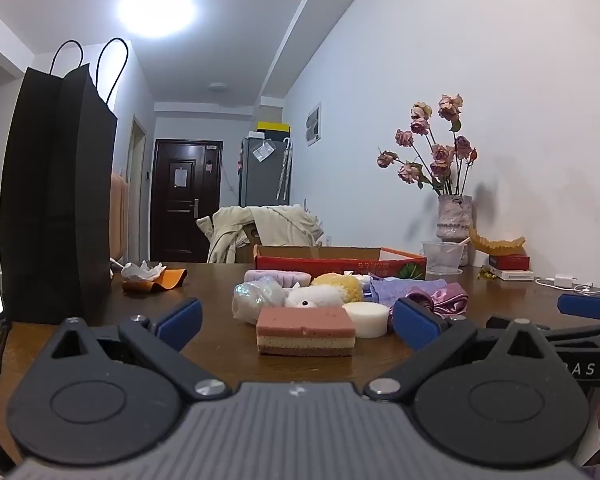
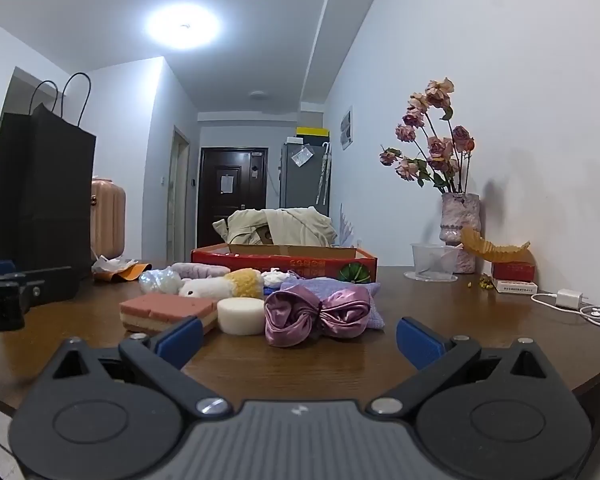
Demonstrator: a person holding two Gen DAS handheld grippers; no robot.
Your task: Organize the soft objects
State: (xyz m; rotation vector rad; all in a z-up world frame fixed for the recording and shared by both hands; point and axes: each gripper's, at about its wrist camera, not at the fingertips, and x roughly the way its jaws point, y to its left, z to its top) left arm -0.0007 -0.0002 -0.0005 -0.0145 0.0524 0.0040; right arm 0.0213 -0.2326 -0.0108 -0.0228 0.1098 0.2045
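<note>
The left hand-held gripper (image 1: 296,322) hovers low over the brown wooden desk (image 1: 220,352) with its blue-padded jaws spread wide and nothing between them. Just ahead lies a layered pink, cream and brown rectangular sponge (image 1: 306,331), with a white round foam puck (image 1: 367,319) touching its right end. The right hand-held gripper (image 2: 298,340) is likewise wide open and empty, facing a shiny mauve satin scrunchie (image 2: 316,314) that rests against a lilac knitted cloth (image 2: 364,294). Behind these sit a white plush toy (image 2: 206,287), a yellow fluffy ball (image 2: 246,282), a crinkled clear plastic bundle (image 2: 158,280) and a lavender fuzzy headband (image 2: 200,269), all clustered together. Beyond the cluster stands a shallow red cardboard box (image 2: 284,260); its contents cannot be seen from this low angle. A clear plastic cup (image 2: 432,262) stands near a mottled pink vase of dried roses (image 2: 458,224). A tall black paper bag (image 1: 56,200) stands at the left.
</note>
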